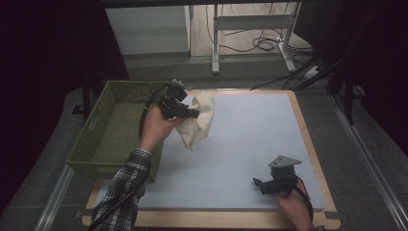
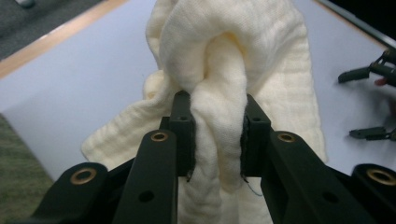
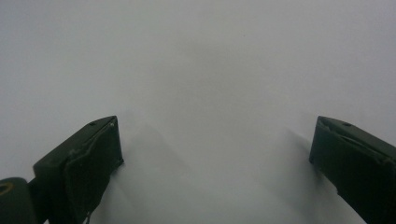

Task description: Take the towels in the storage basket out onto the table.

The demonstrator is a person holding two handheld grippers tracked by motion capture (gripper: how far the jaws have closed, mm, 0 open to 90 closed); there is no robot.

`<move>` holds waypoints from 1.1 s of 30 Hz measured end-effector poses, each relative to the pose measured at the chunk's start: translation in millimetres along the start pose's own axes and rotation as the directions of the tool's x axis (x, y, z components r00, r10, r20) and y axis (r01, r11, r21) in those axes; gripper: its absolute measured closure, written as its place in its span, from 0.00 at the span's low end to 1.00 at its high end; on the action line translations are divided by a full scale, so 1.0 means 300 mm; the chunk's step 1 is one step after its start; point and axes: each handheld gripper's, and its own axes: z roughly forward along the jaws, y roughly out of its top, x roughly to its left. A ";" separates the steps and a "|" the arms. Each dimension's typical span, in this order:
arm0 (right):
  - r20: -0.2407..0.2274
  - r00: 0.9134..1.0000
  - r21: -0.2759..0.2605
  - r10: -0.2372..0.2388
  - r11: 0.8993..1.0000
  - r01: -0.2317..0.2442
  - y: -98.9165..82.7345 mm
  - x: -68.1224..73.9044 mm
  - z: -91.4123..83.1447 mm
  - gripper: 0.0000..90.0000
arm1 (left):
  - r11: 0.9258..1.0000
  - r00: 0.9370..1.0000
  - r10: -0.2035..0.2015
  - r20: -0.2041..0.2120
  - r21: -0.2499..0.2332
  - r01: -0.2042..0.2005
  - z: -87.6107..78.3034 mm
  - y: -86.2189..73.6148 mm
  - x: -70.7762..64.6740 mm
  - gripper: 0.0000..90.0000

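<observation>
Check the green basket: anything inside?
The visible floor of the green basket is bare. The left tool, holding the cream cloth, and the hand cover its near right corner.

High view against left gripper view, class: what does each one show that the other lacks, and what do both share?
High view alone: the green basket beside the blue mat, the checked sleeve, and the floor cables beyond the table.
Left gripper view alone: the pads pinching a bunched fold.
Both: the left gripper shut on the cream cloth, and the right gripper resting open.
</observation>
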 end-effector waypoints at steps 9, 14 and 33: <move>0.001 1.000 -0.001 0.001 1.000 -0.001 0.000 0.000 0.000 0.02 | 0.999 0.999 0.031 0.019 0.005 -0.031 0.118 -0.026 -0.065 0.80; 0.001 1.000 -0.001 0.001 1.000 -0.001 0.000 0.000 0.000 0.02 | 0.999 0.999 0.040 0.036 -0.001 -0.040 0.200 -0.042 -0.097 0.80; 0.000 1.000 0.000 0.002 1.000 -0.002 0.000 0.000 0.000 0.02 | 0.997 0.997 0.079 -0.002 -0.019 -0.079 0.421 -0.104 -0.156 0.75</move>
